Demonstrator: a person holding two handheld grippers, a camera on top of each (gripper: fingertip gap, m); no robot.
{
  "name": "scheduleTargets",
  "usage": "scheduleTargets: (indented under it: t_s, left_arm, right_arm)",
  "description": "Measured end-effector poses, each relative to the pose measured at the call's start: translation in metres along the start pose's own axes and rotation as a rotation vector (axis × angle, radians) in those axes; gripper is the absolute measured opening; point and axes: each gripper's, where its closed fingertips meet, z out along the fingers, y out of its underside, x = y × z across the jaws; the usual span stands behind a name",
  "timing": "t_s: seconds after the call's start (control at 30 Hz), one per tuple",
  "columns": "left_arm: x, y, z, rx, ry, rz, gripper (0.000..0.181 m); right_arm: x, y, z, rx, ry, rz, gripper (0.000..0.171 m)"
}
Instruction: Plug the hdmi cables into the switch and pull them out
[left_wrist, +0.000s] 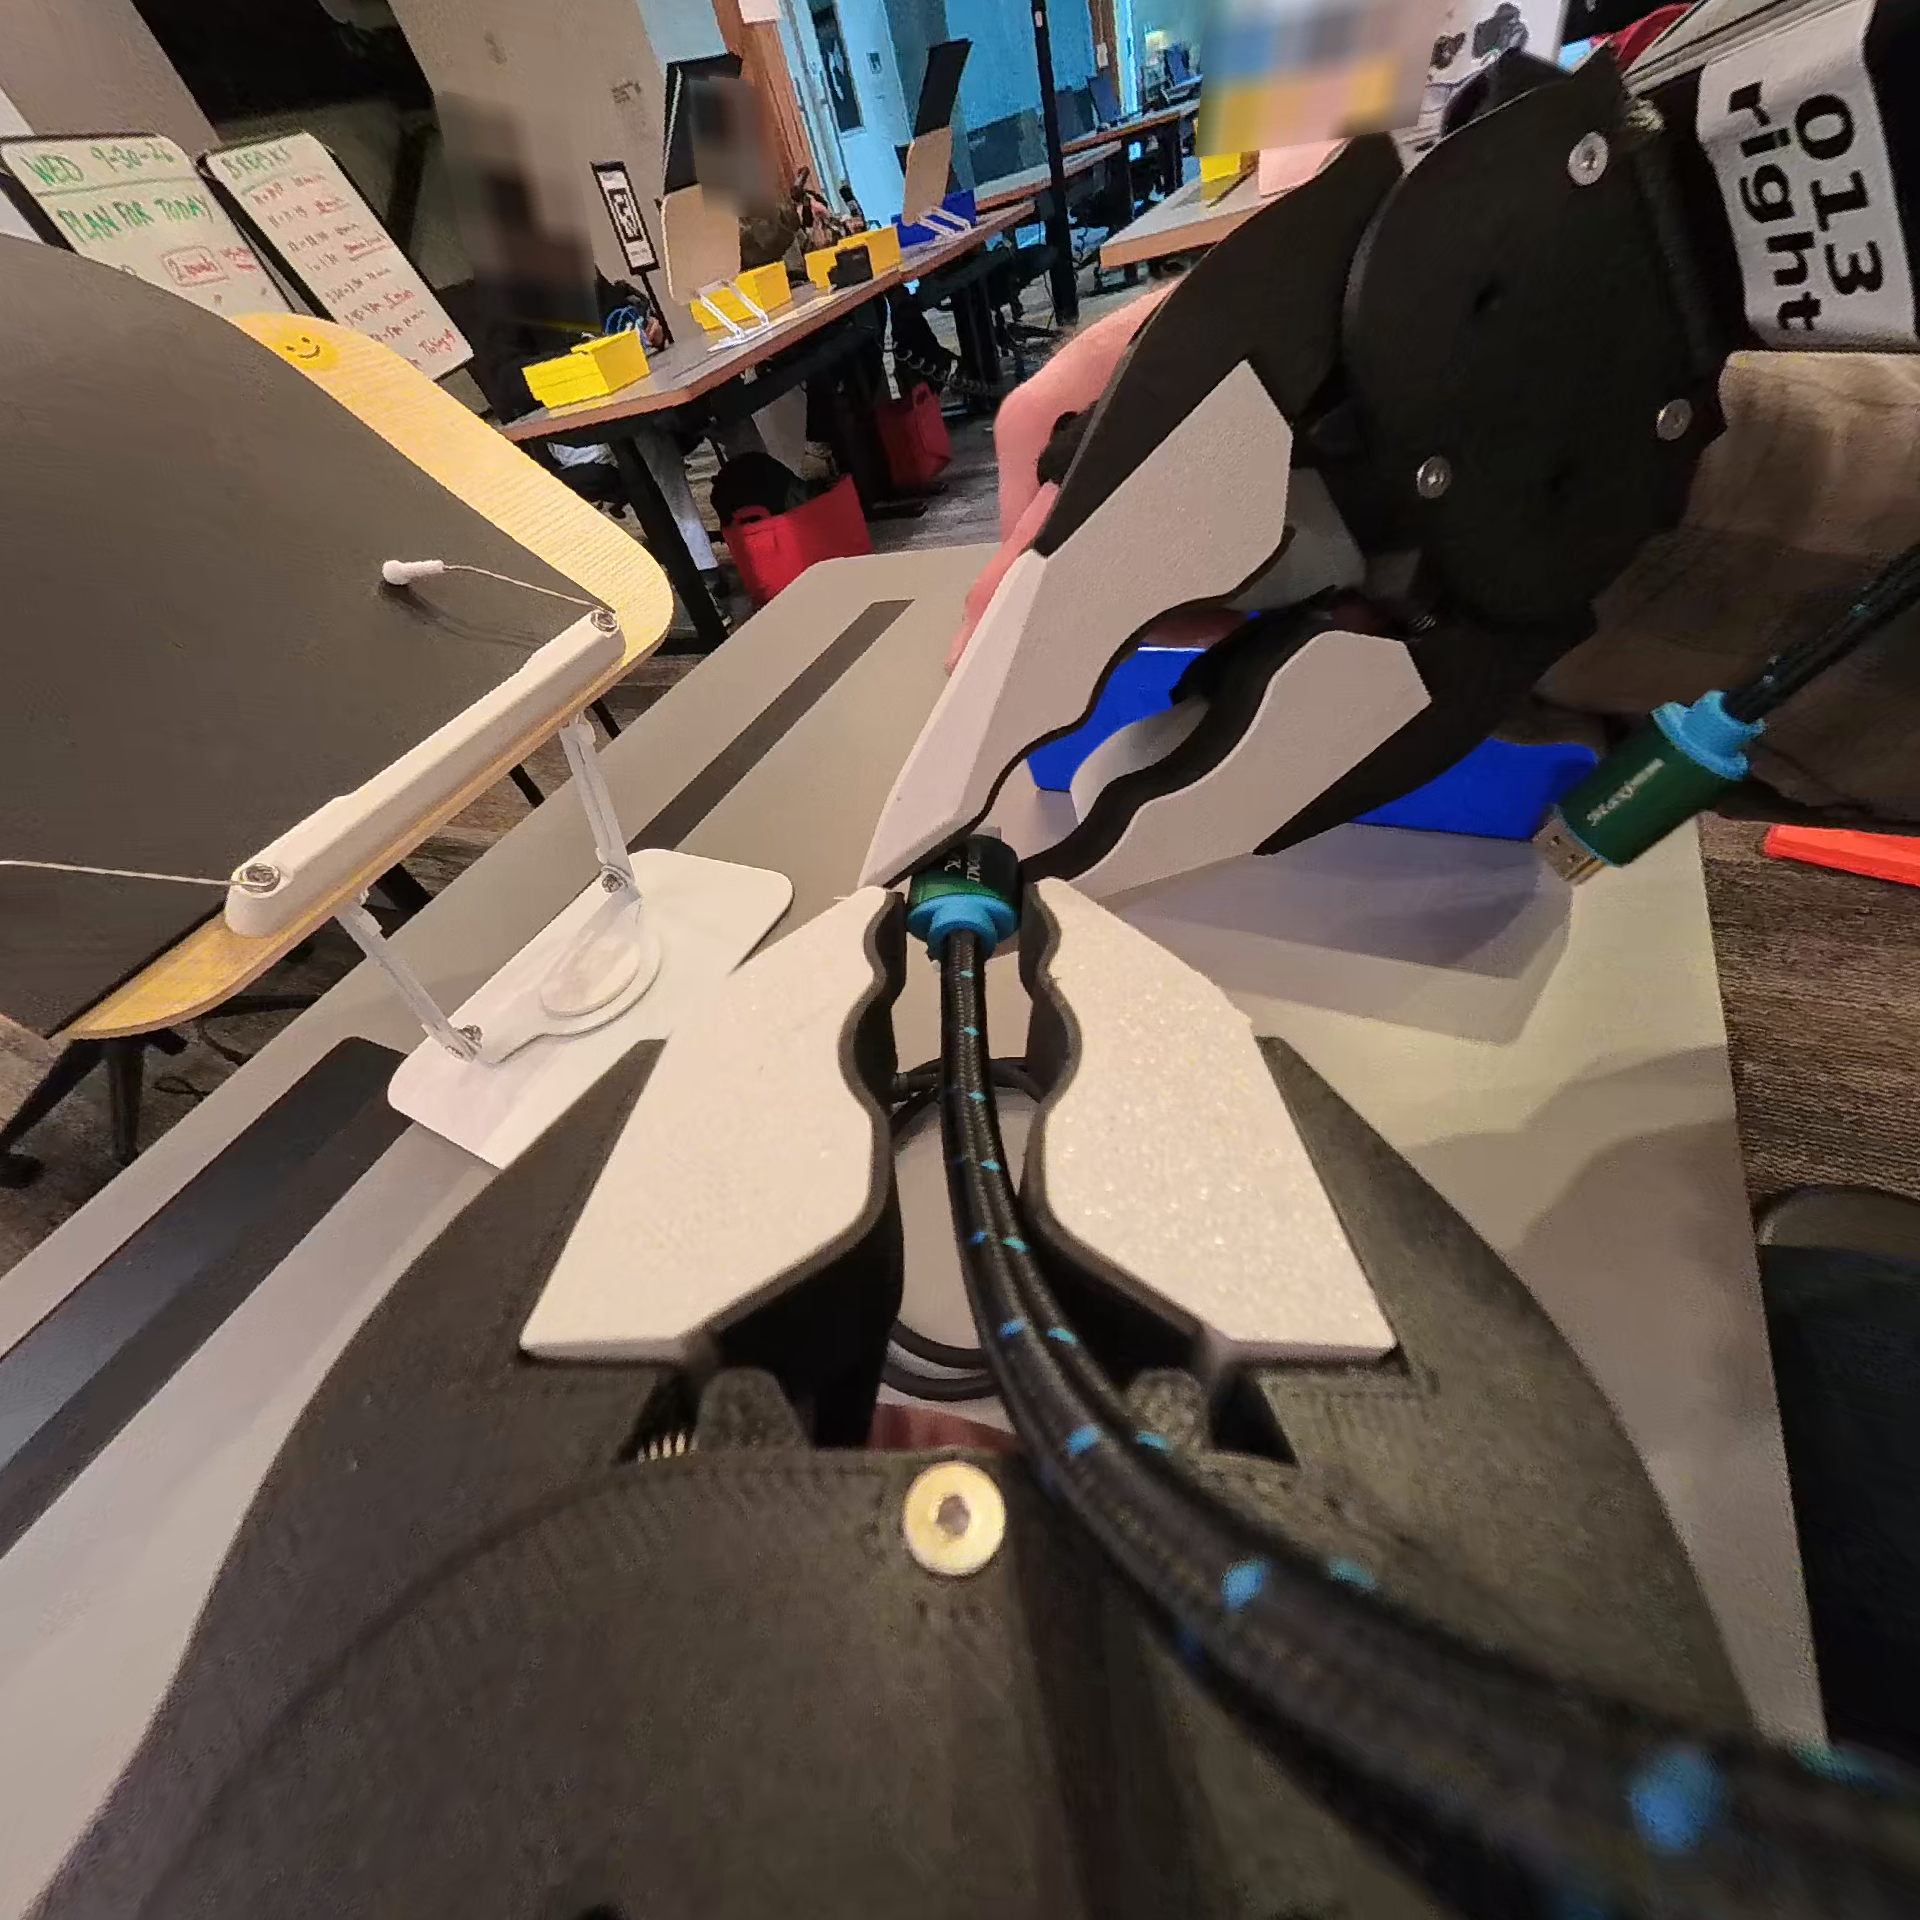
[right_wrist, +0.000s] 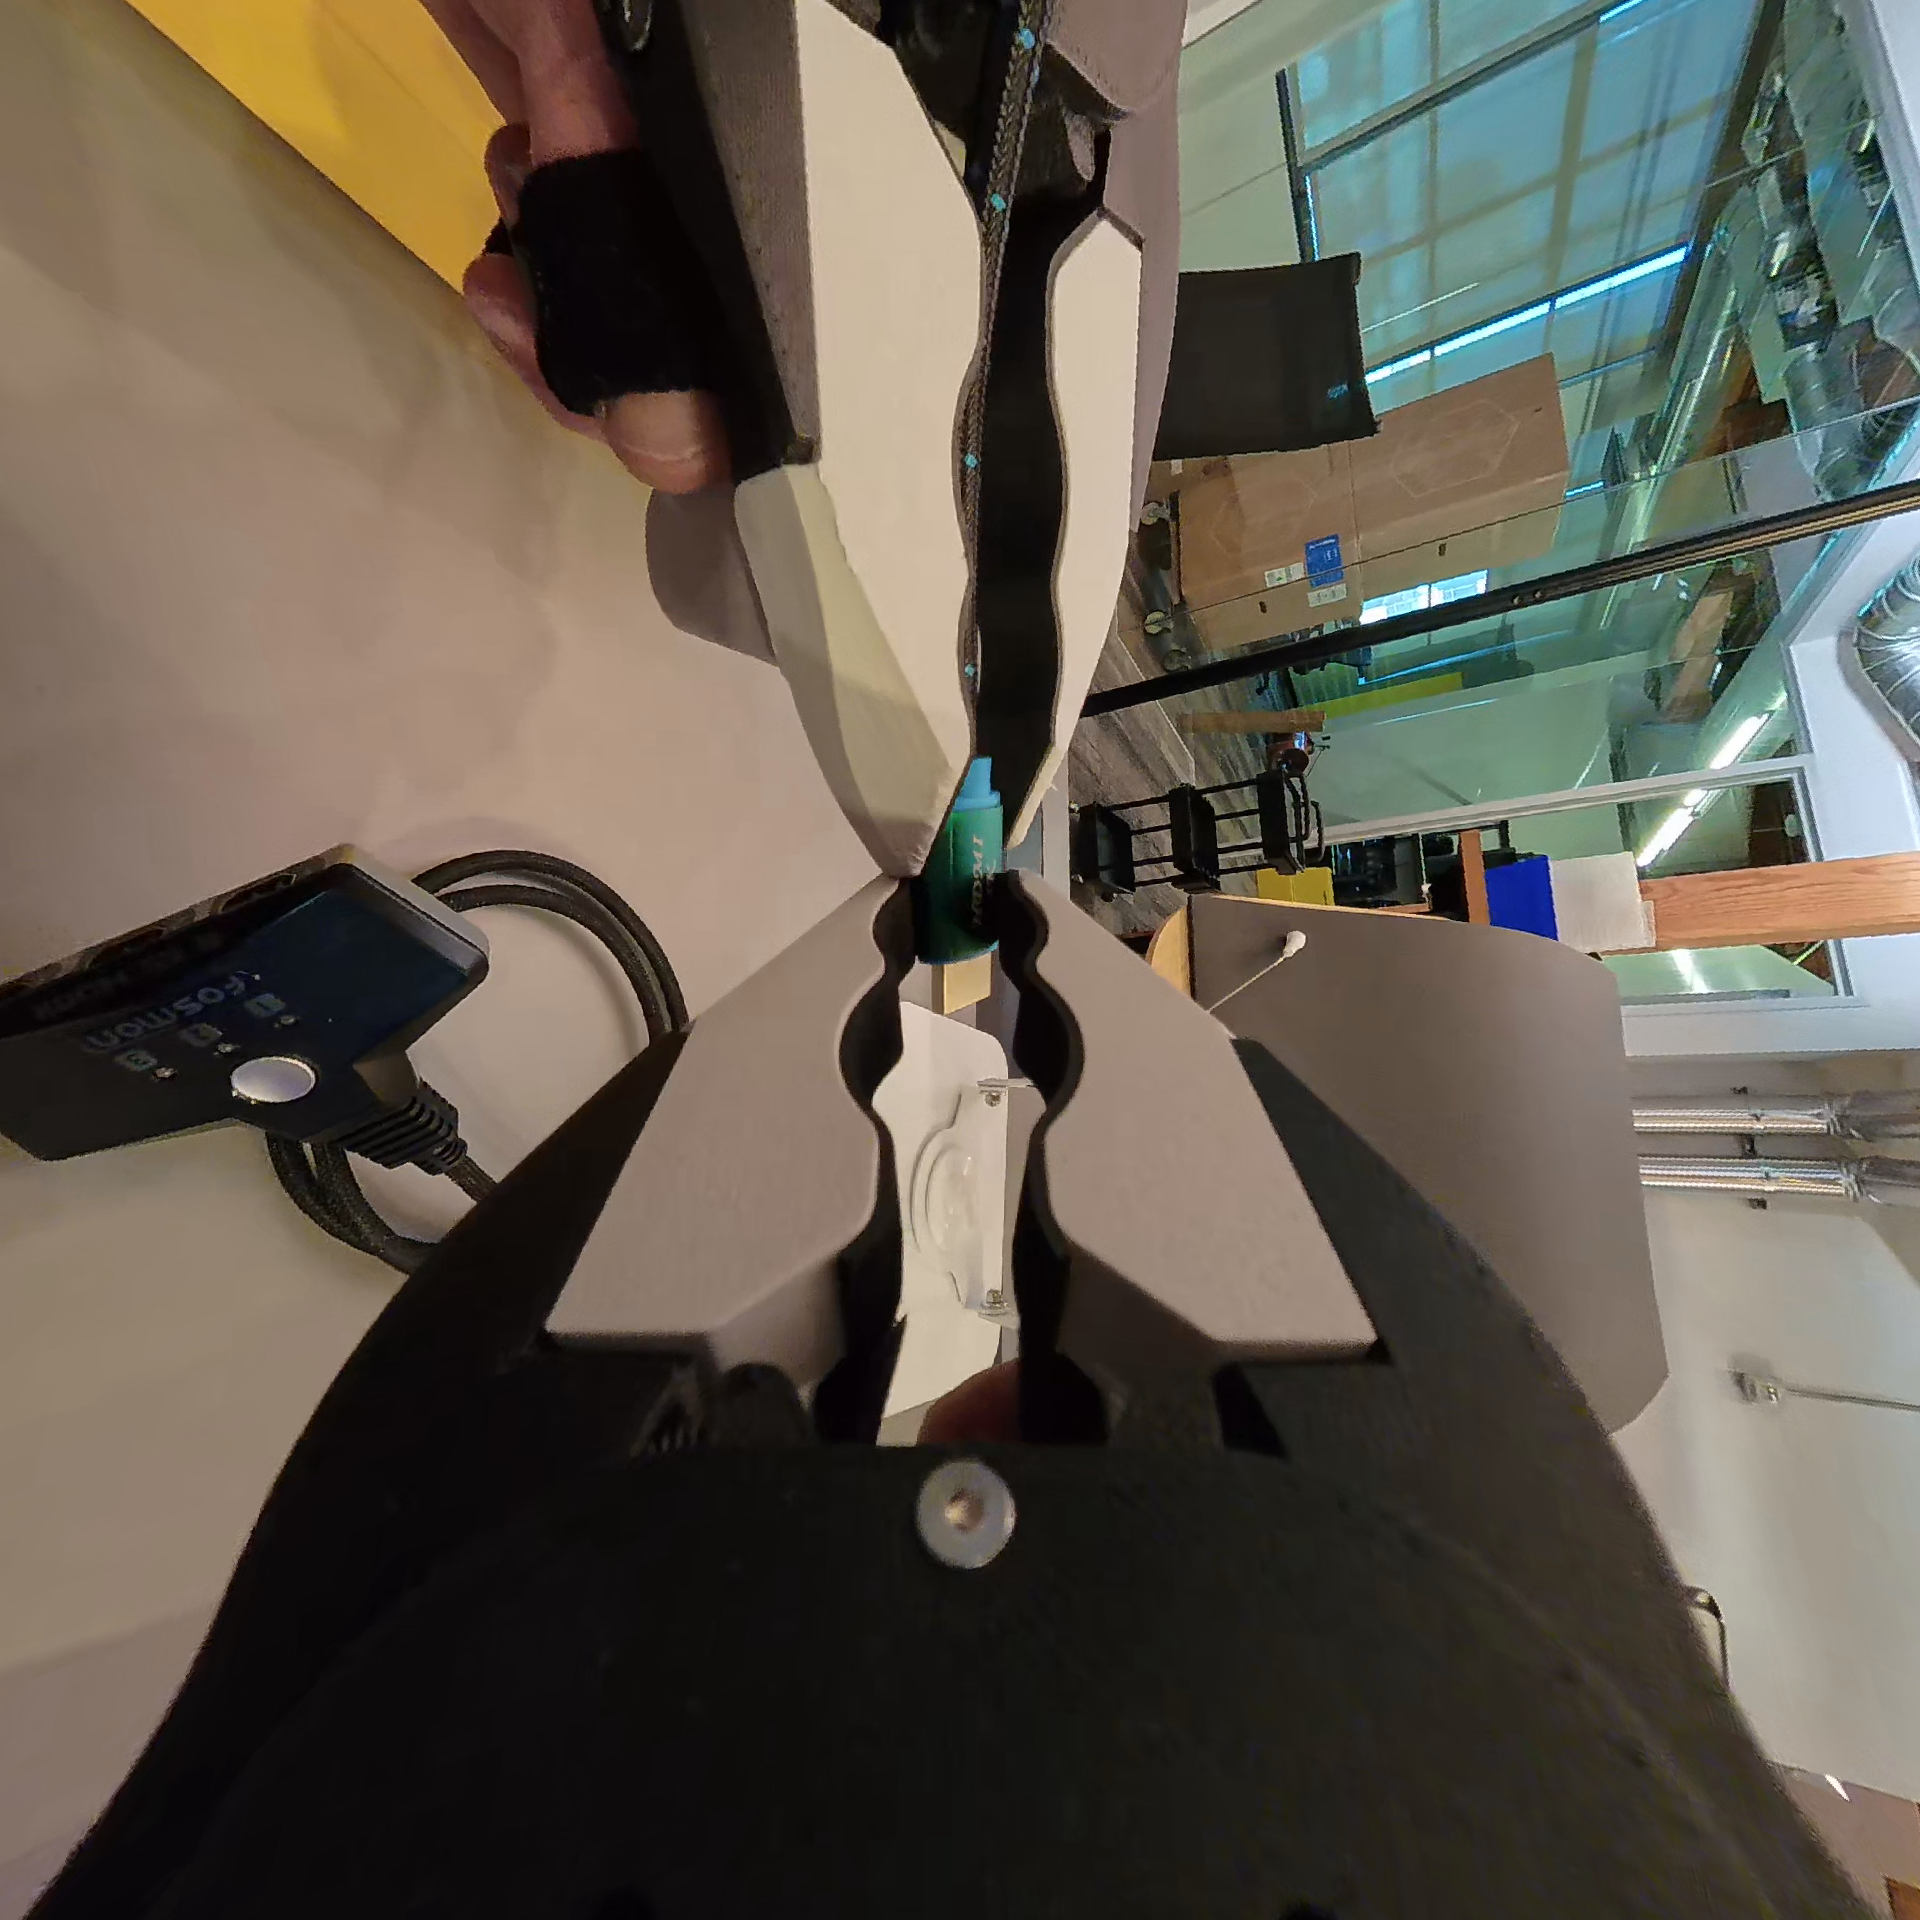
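HDMI plug (left_wrist: 961, 883), green w/ blue collar (braided cable), both grippers' jaws clamped on it

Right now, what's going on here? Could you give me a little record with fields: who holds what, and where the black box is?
left gripper: shut on the green plug, at its blue collar
right gripper: fingertips around the same green plug's body, a hand-over in mid-air
cable: black braid with blue flecks, runs back between the left fingers
second plug: green, hanging loose, gold tip bare
switch: black box lying on the table, none of the green plugs in it
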Motion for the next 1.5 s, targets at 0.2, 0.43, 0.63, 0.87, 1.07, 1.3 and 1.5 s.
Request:
scheduleTargets:
  t_s: [0.2,0.43,0.63,0.87,1.07,1.3,1.5]
  left_arm:
    - [-0.005,-0.002,0.000,0.016,-0.032,-0.019,0.020]
    - [-0.014,-0.004,-0.002,0.044,-0.072,-0.053,0.020]
    - [-0.022,-0.010,-0.007,0.085,-0.101,-0.083,0.020]
    - [-0.028,-0.009,-0.008,0.065,-0.157,-0.027,0.020]
    - [-0.033,-0.006,-0.008,0.031,-0.202,0.032,0.020]
    - [-0.043,0.001,-0.008,-0.008,-0.257,0.083,0.020]
    - [-0.042,0.004,-0.005,-0.034,-0.272,0.110,0.020]
  right_arm:
    - [0.003,0.004,-0.002,-0.004,0.000,0.033,0.017]
    - [0.008,0.013,-0.011,-0.030,0.003,0.065,0.017]
    - [0.023,0.031,-0.019,-0.117,0.052,0.111,0.012]
    - [0.055,0.006,-0.053,-0.027,0.122,0.299,0.000]
    - [0.074,-0.003,-0.081,0.054,0.124,0.438,0.002]
    - [0.066,-0.079,-0.127,0.431,-0.096,0.604,0.022]
    - [0.031,-0.130,-0.139,0.601,-0.310,0.617,0.014]
